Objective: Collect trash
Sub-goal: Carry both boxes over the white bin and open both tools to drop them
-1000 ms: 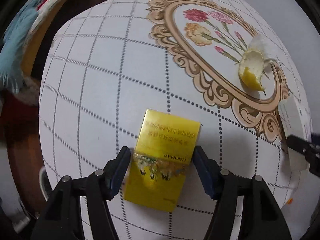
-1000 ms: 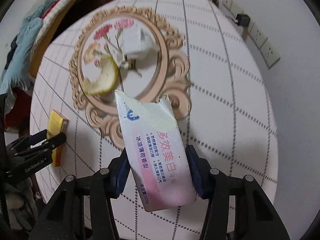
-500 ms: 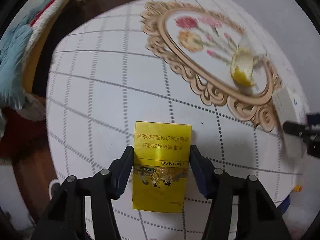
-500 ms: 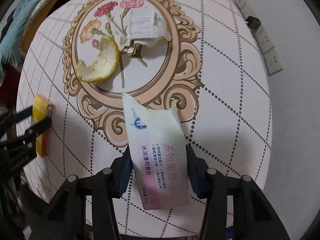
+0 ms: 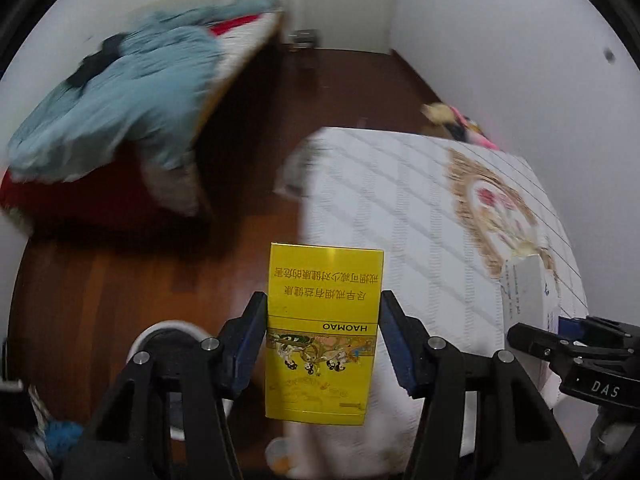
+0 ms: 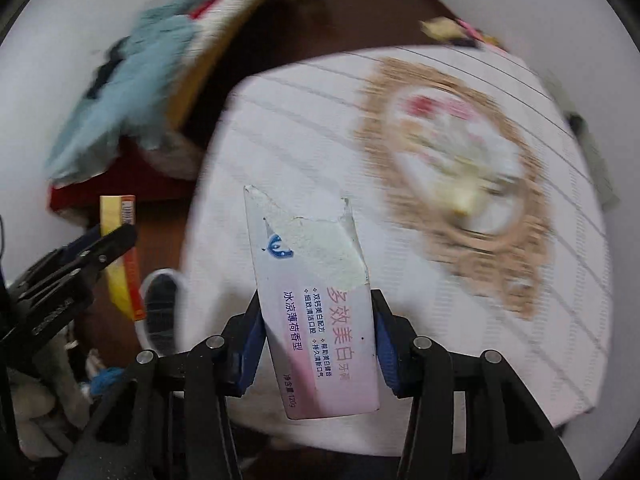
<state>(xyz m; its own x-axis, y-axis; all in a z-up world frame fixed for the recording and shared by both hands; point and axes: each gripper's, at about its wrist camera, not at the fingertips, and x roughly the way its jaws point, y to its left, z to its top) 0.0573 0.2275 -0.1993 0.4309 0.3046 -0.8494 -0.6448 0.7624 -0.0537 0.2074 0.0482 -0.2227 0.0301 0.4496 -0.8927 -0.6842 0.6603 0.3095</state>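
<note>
While both views smeared with motion blur, the held items stayed sharp. Left gripper was clamped on a yellow cigarette pack, its blue pads flat against the pack's two long sides; the jaws had just been closing onto it. Pack was clear of the table, upright between the fingers, beyond the table's left edge and over dark wooden floor. Printed text on its face read upside down.

Right gripper was clamped on a torn white-and-pink toothpaste box, jaws also just closing, pads pressed to both sides. Box's ragged open end pointed away from the camera, hanging above the table's near-left corner. The right view showed the pack edge-on at left in the other tongs; the left view showed the box at right.

Table carried a white gridded cloth with an ornate tan oval frame near its right side; a yellowish scrap lay inside the frame, too blurred to identify. A white-rimmed bin stood on the floor by the table's left edge. Blue bedding lay heaped on a bed behind.
</note>
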